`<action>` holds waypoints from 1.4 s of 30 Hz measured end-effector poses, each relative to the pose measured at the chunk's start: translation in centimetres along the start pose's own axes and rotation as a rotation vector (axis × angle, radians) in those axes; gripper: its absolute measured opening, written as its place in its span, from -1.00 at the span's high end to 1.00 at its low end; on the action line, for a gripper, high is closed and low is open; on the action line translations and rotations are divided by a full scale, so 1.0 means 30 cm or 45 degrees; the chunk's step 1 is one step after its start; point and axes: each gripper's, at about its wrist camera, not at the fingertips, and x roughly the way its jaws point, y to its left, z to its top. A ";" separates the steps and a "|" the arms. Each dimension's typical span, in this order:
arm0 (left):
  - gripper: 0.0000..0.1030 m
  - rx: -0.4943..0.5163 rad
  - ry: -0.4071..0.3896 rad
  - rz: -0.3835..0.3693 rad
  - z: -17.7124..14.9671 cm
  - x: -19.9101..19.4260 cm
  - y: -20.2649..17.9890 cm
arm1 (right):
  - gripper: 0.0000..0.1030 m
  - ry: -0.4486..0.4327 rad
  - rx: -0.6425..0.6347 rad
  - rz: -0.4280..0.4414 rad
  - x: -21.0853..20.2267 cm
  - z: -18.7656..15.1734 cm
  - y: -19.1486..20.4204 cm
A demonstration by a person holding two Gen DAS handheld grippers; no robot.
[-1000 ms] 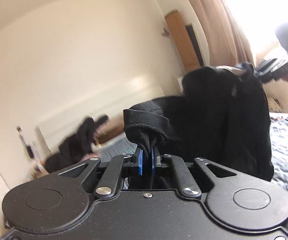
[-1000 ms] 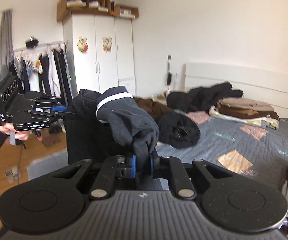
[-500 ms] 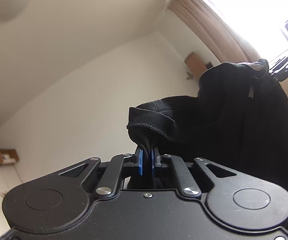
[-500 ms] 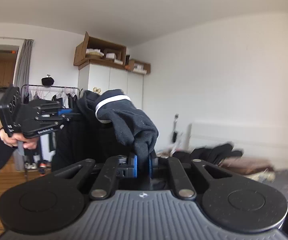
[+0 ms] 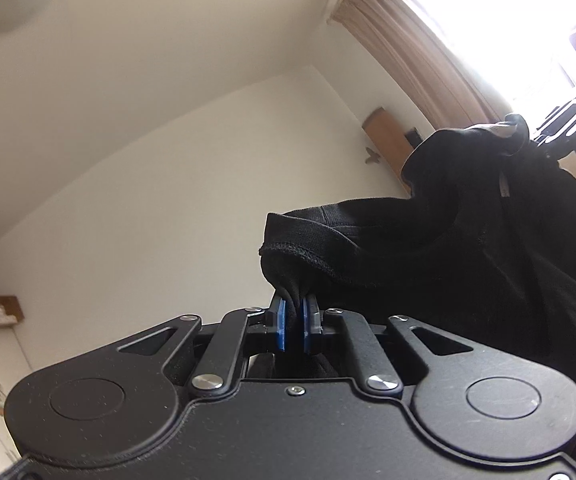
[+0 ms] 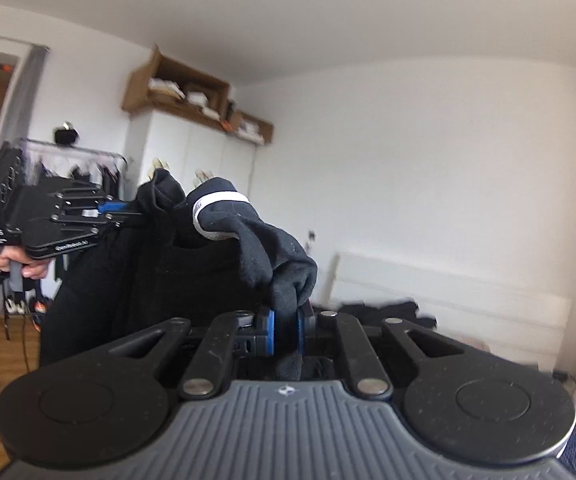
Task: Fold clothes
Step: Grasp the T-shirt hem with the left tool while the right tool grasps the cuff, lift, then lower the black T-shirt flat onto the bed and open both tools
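The garment (image 6: 160, 280) hangs between the left gripper (image 6: 128, 210), clamping its corner at the left, and the right gripper (image 6: 286, 330), clamping another corner in front, with boxes (image 6: 176, 88) on the wardrobe (image 6: 192, 152) behind and a clothes rail (image 6: 76, 160) left of it.

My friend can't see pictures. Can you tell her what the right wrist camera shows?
The right gripper pinches a black garment held up in a bedroom. The left gripper grips its other corner, over by a white wardrobe.
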 end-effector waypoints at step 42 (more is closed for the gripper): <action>-0.52 -0.968 1.107 -0.475 -1.537 0.451 -0.234 | -0.77 0.688 0.426 -0.265 0.677 -1.334 -0.168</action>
